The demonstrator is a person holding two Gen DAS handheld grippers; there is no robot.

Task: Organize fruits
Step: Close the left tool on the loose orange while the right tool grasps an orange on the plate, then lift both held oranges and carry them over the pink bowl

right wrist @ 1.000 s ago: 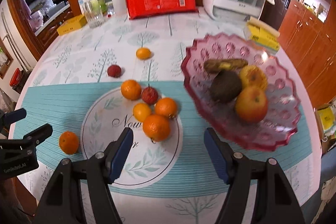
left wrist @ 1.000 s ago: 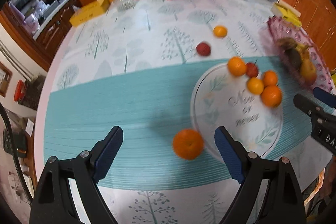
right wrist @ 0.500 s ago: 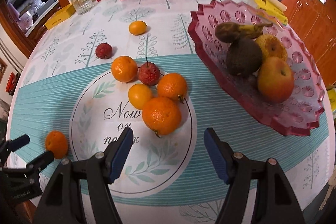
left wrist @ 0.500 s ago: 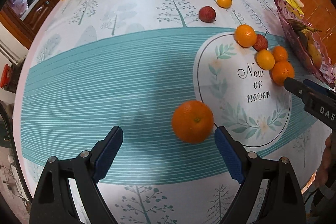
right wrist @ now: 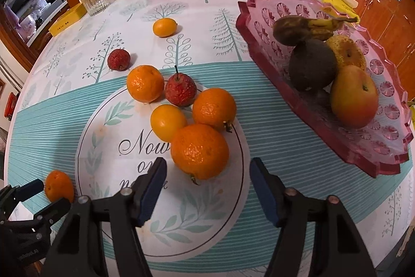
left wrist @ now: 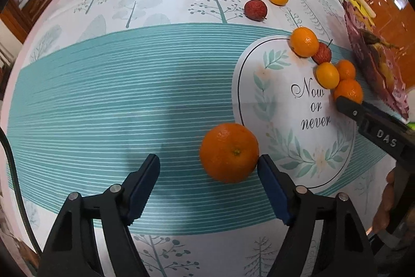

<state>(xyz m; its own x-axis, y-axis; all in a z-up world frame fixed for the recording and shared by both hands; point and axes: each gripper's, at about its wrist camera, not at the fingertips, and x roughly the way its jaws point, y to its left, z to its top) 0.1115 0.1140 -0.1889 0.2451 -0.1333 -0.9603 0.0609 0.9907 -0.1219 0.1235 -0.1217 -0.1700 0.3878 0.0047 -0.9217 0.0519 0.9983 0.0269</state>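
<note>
— Jaws?
— Both spread. Left gripper (left wrist: 207, 170) has a lone mandarin (left wrist: 229, 152) between its fingers, against the right pad.
— Right gripper (right wrist: 207, 178)?
— Apart too — biggest mandarin (right wrist: 199, 151) at twelve o'clock, pink fruit dish (right wrist: 262, 17) at two.

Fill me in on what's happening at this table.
A person is sorting fruit with two handheld grippers. The left gripper, jaws open, is lined up on a lone orange lying on the teal stripes beside the printed circle. The right gripper, also open, faces the nearest orange in a loose cluster of fruit. Neither holds anything yet. The pink glass dish already holds an apple and a few other fruits.
</note>
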